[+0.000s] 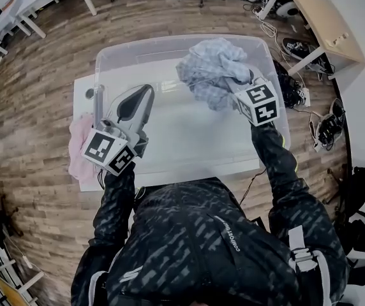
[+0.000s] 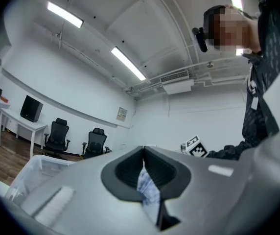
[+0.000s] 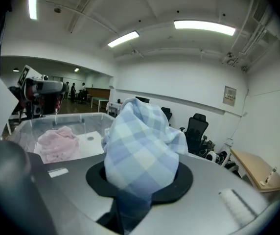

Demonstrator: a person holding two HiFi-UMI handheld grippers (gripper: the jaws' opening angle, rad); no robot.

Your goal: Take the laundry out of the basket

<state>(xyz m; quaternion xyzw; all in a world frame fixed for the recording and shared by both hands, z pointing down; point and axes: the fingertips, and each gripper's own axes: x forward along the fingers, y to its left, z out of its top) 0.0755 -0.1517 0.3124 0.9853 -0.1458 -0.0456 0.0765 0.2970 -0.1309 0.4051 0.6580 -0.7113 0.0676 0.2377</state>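
Observation:
A clear plastic basket (image 1: 106,62) stands on a white table (image 1: 82,94). My right gripper (image 1: 237,87) is shut on a bunched blue plaid cloth (image 1: 211,69), which it holds above the basket's far right part. In the right gripper view the plaid cloth (image 3: 140,146) fills the space between the jaws and hides their tips. A pink cloth (image 1: 79,146) lies on the table outside the basket's left wall. My left gripper (image 1: 145,91) hovers over the basket's left side, shut and holding nothing. In the left gripper view a sliver of blue plaid shows through the slot behind its closed jaws.
A wooden desk (image 1: 323,24) stands at the right, with cables and shoes (image 1: 329,126) on the floor beside it. Office chairs (image 2: 57,136) line the far wall. White tables (image 1: 16,5) stand at the upper left.

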